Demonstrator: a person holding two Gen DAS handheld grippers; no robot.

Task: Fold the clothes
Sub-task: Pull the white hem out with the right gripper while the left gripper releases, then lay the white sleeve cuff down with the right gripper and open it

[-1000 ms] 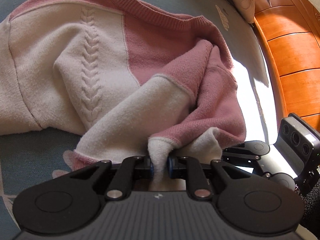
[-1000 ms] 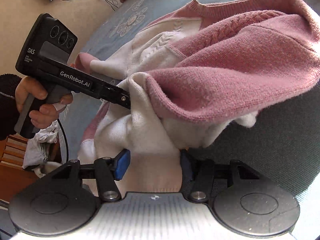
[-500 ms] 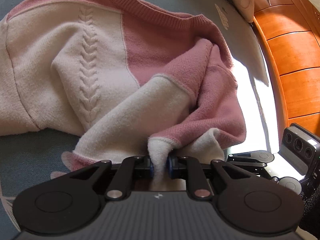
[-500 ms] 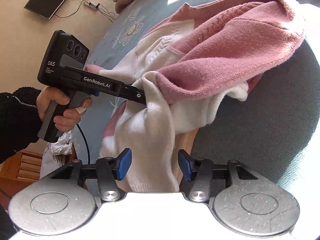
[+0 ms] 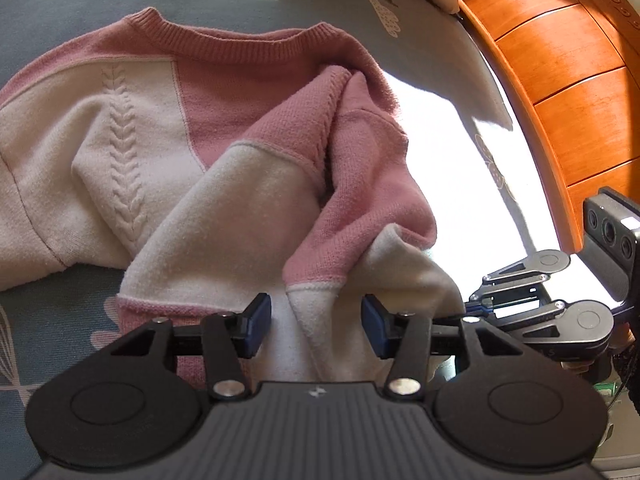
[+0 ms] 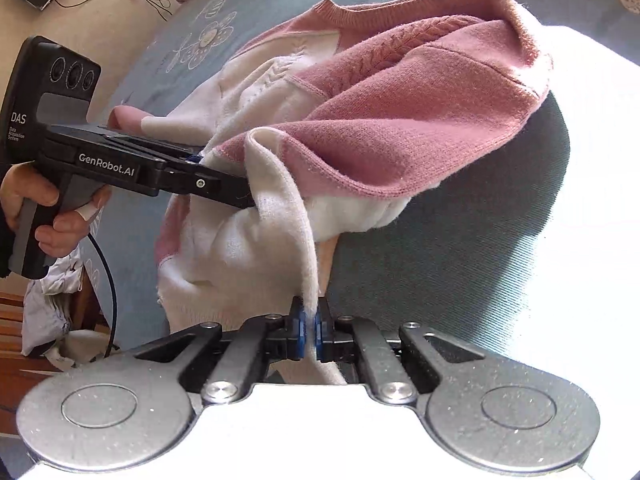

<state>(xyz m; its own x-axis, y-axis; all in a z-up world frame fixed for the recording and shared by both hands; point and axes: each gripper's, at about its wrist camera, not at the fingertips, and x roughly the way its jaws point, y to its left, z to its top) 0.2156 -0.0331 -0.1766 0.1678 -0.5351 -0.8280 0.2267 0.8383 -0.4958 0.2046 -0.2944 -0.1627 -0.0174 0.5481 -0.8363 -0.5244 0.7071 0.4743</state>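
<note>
Blue bedspread (image 5: 48, 320) bears a rumpled pink-and-cream cable-knit sweater (image 5: 224, 168), sleeve bunched.

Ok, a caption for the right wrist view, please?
Right gripper pinches the white edge of a pink-and-white sweater on the bed.

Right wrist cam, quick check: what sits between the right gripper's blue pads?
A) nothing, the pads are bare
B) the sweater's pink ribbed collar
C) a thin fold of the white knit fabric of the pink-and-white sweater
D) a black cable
C: the right gripper has its blue pads pressed together on a thin white fold of the pink-and-white knit sweater; the ribbed collar lies far up the bed.
</note>
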